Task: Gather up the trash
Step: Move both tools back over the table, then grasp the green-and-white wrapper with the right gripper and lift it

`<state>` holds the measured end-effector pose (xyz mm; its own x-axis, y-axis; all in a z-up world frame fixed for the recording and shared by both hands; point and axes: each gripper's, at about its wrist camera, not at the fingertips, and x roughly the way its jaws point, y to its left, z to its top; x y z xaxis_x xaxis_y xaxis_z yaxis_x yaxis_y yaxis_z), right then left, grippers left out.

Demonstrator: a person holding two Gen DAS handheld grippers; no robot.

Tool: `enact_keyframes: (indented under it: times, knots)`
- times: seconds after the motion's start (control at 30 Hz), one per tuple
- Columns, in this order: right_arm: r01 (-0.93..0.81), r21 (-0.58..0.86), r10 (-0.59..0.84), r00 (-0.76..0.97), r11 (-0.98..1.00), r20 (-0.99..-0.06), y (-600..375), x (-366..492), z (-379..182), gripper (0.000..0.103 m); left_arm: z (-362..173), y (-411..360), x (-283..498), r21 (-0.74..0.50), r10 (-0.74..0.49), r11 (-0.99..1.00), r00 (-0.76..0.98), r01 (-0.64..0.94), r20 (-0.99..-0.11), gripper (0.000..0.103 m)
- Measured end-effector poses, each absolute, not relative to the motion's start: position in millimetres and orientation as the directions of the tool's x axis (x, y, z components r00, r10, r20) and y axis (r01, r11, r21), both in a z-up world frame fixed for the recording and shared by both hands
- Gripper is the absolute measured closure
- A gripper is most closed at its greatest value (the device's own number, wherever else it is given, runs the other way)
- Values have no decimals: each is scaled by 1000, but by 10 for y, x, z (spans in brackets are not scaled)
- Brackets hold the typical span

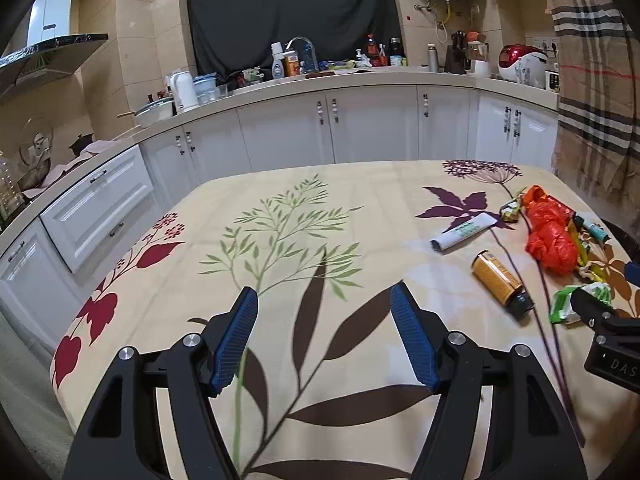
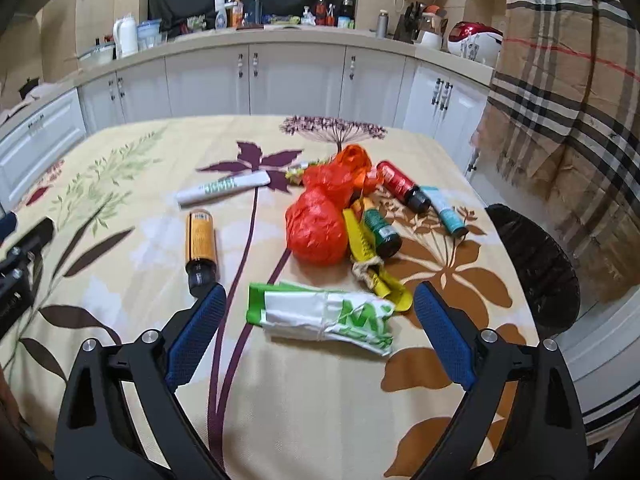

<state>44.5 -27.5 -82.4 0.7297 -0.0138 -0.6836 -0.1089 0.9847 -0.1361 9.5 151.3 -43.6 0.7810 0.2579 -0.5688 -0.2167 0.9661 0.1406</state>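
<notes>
— What had the right gripper (image 2: 318, 312) got?
— Nothing; jaws spread wide, the green-and-white wrapper (image 2: 320, 318) lay between them, mid-frame.
— The left gripper (image 1: 324, 304)?
— Wide apart too, empty. The orange bag (image 2: 320, 216) sat above the wrapper, on the tablecloth (image 2: 132, 216).

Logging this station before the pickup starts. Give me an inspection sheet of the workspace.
Surface: table under a floral cloth.
Job's things: green-white wrapper, orange bag, orange bottle, white tube, red bottle, green bottle, teal tube, yellow wrappers.
Clutter: nothing seen.
Grippers: left hand-held gripper open, empty; right hand-held gripper open, nearest the green-white wrapper.
Cables: nothing seen.
Surroundings: white cabinets, black bin.
</notes>
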Motion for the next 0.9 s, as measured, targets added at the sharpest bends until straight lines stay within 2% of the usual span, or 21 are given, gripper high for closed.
enact_keyframes:
  times: [0.1, 0.4, 0.47, 0.5, 0.7, 0.9]
  knots:
    - [-107, -146, -28, 706, 983, -708, -269, 477, -907, 27, -456, 1567, 95, 145, 270, 963, 775, -229, -571, 36]
    - [-115, -159, -32, 708, 980, -706, -301, 472, -975, 32, -501, 1648, 88, 120, 254, 966, 772, -227, -583, 36]
    - [-118, -154, -24, 715, 981, -698, -317, 441, -956, 38, -507, 1615, 95, 122, 249, 968, 773, -219, -584, 36]
    - [-119, -159, -25, 718, 980, -695, -317, 428, -946, 53, -508, 1600, 99, 124, 246, 969, 774, -215, -584, 36]
    - [-139, -157, -9, 723, 978, -691, -351, 382, -938, 56, -523, 1436, 135, 128, 219, 976, 777, -178, -590, 35]
    - [-161, -135, 25, 729, 978, -684, -426, 294, -901, 65, -514, 1338, 152, 122, 204, 979, 779, -164, -593, 35]
